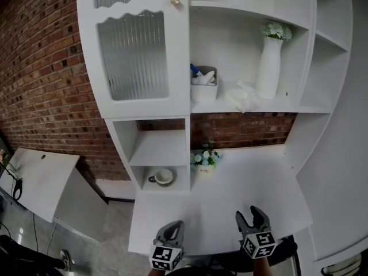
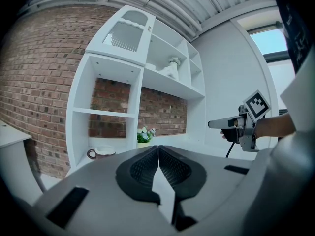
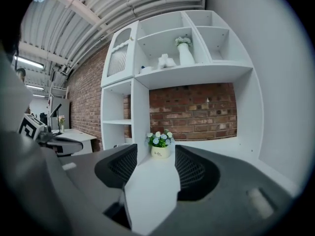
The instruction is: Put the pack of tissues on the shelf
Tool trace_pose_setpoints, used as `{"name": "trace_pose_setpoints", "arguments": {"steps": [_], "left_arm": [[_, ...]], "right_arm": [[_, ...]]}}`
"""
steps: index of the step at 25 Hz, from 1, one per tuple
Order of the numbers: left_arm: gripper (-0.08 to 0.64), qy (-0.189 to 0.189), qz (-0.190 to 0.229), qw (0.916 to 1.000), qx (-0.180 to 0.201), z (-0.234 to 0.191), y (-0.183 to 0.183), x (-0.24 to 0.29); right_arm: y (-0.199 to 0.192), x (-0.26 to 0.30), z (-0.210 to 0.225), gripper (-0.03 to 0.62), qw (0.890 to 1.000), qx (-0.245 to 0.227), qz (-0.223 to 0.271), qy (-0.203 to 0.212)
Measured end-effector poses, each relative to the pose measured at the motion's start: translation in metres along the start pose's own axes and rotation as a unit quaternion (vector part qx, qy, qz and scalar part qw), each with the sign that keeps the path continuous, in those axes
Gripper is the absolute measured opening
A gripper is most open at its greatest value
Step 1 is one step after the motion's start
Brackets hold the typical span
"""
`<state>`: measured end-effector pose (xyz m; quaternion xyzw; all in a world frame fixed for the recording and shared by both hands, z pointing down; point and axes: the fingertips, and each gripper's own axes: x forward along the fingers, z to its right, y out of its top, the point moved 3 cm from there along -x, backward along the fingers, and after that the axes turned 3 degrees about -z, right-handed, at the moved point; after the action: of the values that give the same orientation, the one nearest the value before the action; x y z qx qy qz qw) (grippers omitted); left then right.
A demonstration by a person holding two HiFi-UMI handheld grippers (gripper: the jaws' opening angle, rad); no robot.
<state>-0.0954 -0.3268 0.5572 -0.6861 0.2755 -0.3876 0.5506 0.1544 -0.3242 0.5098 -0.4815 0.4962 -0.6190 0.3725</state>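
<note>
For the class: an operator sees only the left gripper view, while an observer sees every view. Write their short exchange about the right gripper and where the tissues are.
Operator: Is the right gripper holding anything?
Observer: No. In its own view the jaws stand apart, with only bare countertop between them.
Operator: Where is the pack of tissues?
Observer: The head view shows it lying on the upper shelf, just left of the tall white vase.

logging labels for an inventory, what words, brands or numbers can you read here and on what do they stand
"Life": printed on the front of the small cream flower pot holding white and blue flowers, which stands on the white counter.
Nothing else in view carries readable words or numbers.
</note>
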Motion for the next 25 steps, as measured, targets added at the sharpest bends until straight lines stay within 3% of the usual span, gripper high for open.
{"name": "trace_pose_setpoints", "arguments": {"steps": [4,8,17,25], "left_arm": [[0.011,0.007,0.01,0.9999,-0.002,-0.001,-0.002,0.0],[0.011,0.006,0.006,1.0,-0.002,0.001,-0.004,0.001],[0.011,0.006,0.005,1.0,-0.003,0.005,-0.006,0.004],[0.011,0.003,-0.001,1.0,-0.006,0.005,-0.009,0.007]], "right_arm": [[-0.013,-0.002,-0.001,0.18,1.0,-0.001,-0.009,-0.016],[-0.023,-0.002,0.002,0.064,0.999,-0.007,-0.021,-0.04],[-0.035,-0.002,0.002,0.006,0.998,-0.008,-0.026,-0.051],[-0.044,0.0,-0.002,0.005,0.998,-0.018,-0.039,-0.047]]}}
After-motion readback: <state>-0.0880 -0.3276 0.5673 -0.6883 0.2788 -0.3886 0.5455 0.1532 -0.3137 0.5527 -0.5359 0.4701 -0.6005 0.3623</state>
